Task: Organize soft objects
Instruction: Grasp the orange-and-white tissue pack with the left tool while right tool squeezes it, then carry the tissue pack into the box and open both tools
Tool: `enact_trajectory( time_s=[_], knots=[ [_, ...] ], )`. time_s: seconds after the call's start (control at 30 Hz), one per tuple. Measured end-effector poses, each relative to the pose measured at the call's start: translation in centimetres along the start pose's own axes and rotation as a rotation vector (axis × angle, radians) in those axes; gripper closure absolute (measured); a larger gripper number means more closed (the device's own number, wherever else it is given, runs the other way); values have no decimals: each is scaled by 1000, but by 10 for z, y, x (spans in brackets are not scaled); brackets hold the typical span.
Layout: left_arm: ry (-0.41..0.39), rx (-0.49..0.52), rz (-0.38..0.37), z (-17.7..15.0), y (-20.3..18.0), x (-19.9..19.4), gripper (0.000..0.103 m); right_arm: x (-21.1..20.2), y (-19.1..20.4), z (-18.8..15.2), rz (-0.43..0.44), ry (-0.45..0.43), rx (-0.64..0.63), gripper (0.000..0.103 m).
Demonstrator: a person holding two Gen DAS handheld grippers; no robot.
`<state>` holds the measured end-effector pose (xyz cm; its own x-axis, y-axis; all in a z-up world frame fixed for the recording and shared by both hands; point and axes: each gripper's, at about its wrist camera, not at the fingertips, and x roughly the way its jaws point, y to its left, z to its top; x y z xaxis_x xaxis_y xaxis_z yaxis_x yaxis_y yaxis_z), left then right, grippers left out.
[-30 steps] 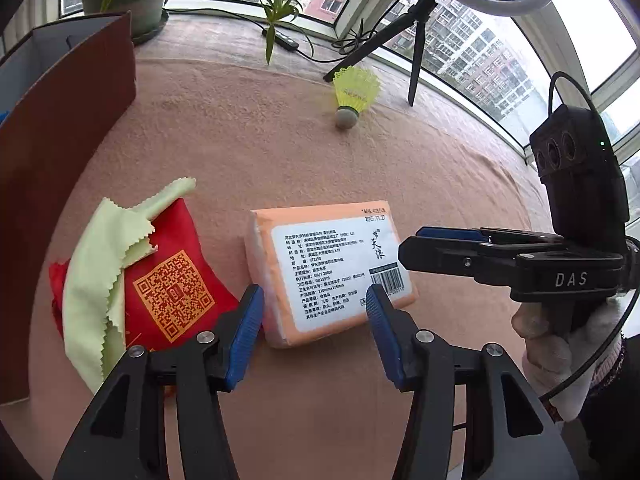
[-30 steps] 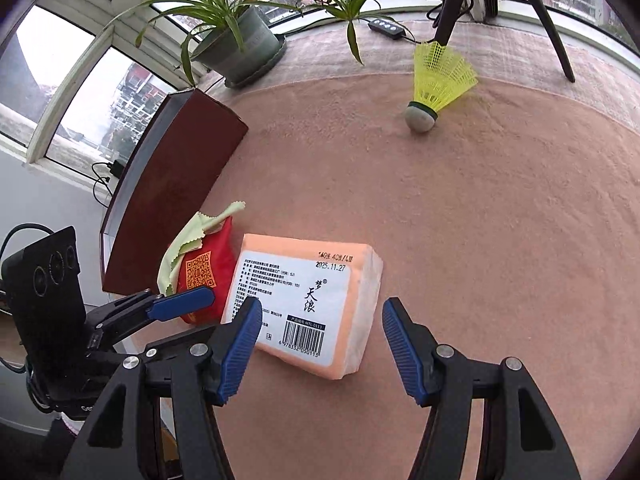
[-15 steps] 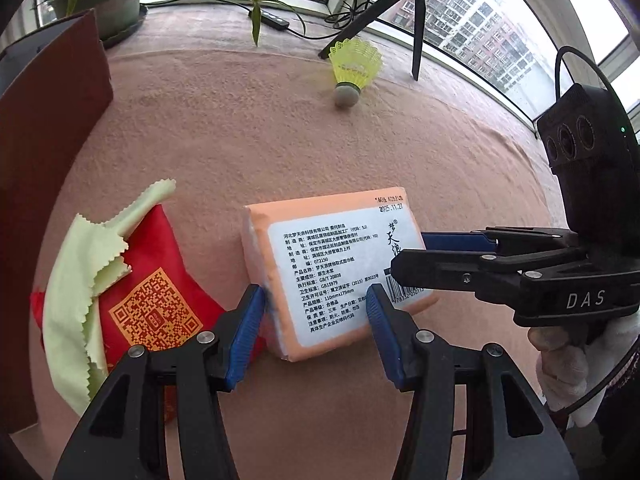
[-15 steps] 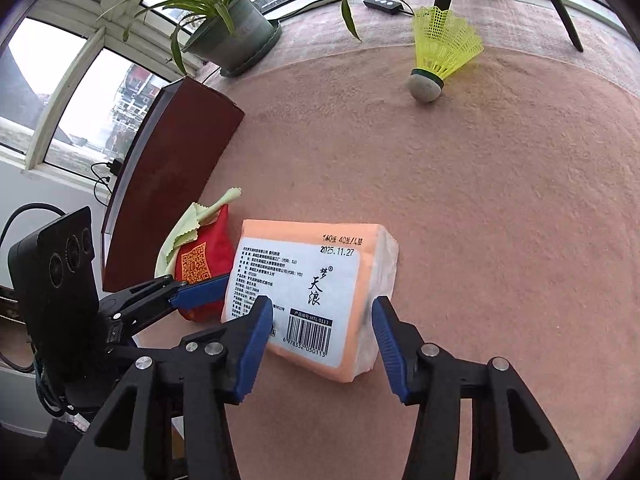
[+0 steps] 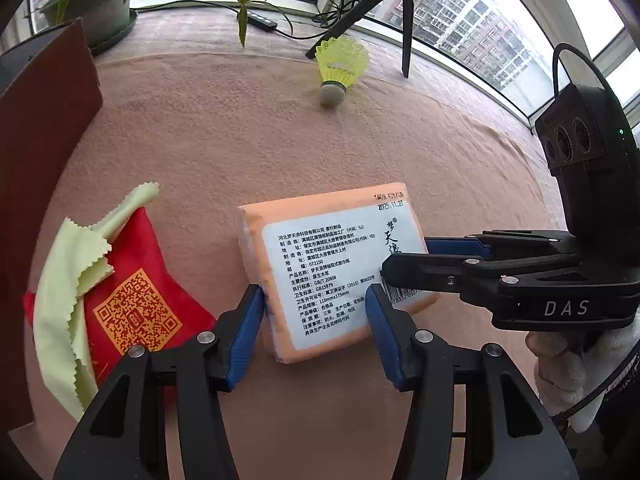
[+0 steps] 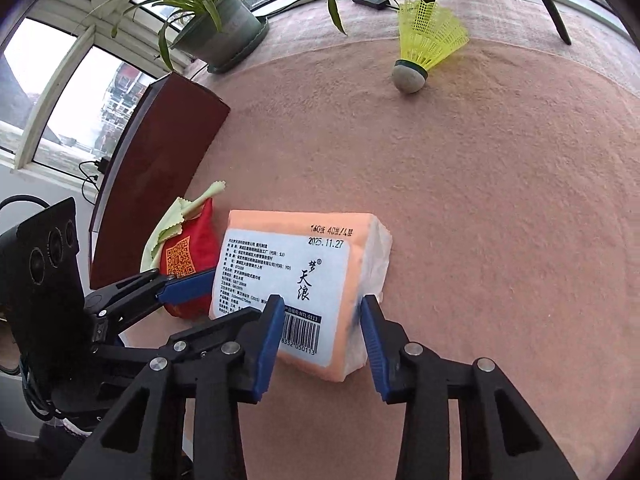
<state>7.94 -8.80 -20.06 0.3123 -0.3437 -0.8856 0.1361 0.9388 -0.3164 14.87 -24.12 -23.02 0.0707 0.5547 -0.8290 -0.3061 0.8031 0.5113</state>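
An orange tissue pack [image 5: 332, 264] with a white printed label lies flat on the pink mat [image 5: 240, 140]. My left gripper [image 5: 314, 316] is open over its near left corner, and the left pad [image 5: 248, 328] touches the pack's edge. My right gripper [image 6: 320, 320] straddles the pack's [image 6: 300, 280] near right corner. Its jaws are closing, one pad over the barcode and the other beside the white side, with no squeeze showing. Left of the pack lie a red pouch [image 5: 136, 312] with a gold QR code and a pale green cloth [image 5: 68, 272] draped on it.
A yellow shuttlecock [image 5: 340, 68] rests far back on the mat. A dark brown box [image 5: 40, 160] stands along the left edge. A potted plant [image 6: 220, 36], a tripod leg [image 5: 404, 20] and a cable remote sit by the windows. A gloved hand [image 5: 568, 368] holds the right gripper.
Both grippers have crept in on the tissue pack, which now sits between their fingers. The right jaws have narrowed markedly. The left jaws keep their width.
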Motion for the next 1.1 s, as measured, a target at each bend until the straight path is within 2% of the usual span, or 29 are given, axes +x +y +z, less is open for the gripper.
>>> enact_trajectory(
  time_s=[0.33,0.57,0.8,1.1],
  knots=[
    [-65,38,-8,-6,-17,-24,52,-32,13,-10,-30,-58,-14,69],
    [-152,54,0,-8,-15,-69,52,-57,49,-7,-30,-115,-60,69],
    [-255,34,1,-11,14,-126,52,-66,105,8,1,-168,-124,69],
    [-349,-30,36,-19,76,-176,52,-46,190,35,27,-192,-225,69]
  ],
)
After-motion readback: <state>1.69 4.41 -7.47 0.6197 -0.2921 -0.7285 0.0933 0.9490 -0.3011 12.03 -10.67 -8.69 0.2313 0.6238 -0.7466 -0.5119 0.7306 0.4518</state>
